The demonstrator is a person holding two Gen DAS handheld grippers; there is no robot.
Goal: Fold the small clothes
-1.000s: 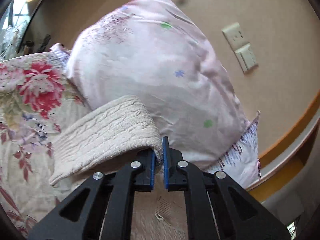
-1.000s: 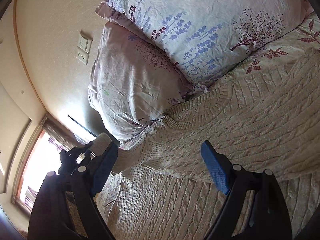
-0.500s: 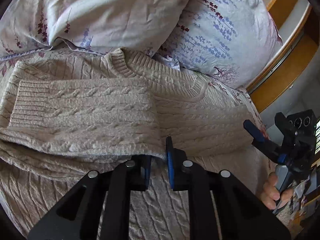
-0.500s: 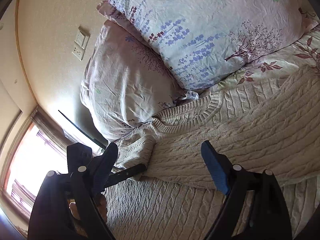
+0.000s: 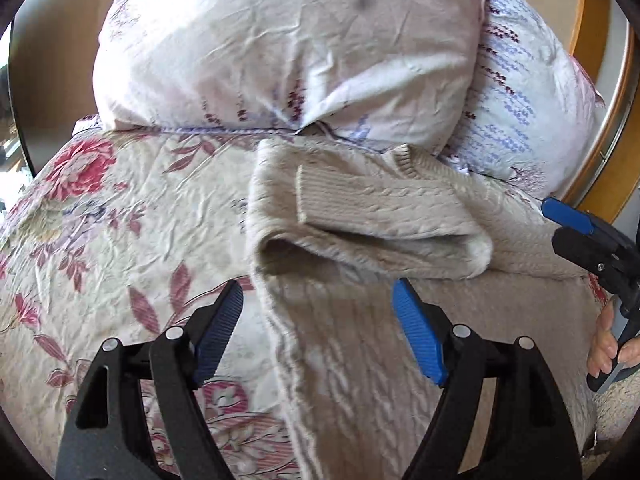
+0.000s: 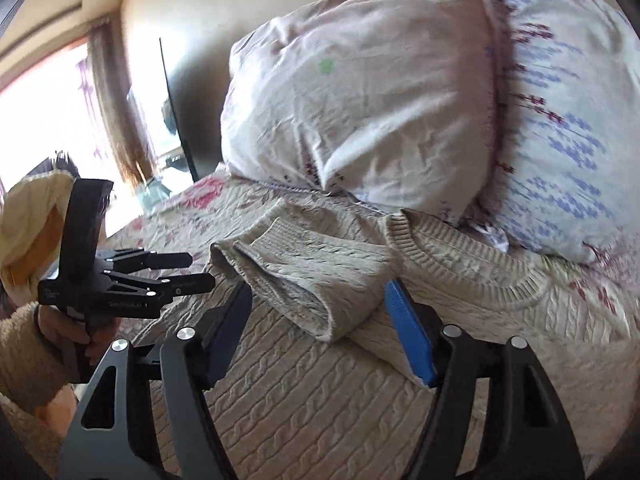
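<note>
A beige cable-knit sweater (image 5: 360,344) lies flat on the bed, its collar toward the pillows. One sleeve (image 5: 376,220) is folded across the chest; it also shows in the right wrist view (image 6: 316,276). My left gripper (image 5: 320,332) is open and empty, just short of the folded sleeve. My right gripper (image 6: 320,320) is open and empty, its jaws either side of the sleeve's fold. The right gripper also shows at the right edge of the left wrist view (image 5: 592,240); the left gripper shows at the left of the right wrist view (image 6: 160,276).
Two floral pillows (image 5: 288,44) (image 5: 532,92) lean against the wall behind the sweater. A floral quilt (image 5: 100,216) covers the bed on the left. A wooden bed frame (image 5: 600,140) runs at the right. A window (image 6: 44,116) is at the left.
My left gripper has let go of the sleeve, opened and drawn back. The sleeve now rests folded on the chest. My right gripper has moved in toward the sleeve's fold.
</note>
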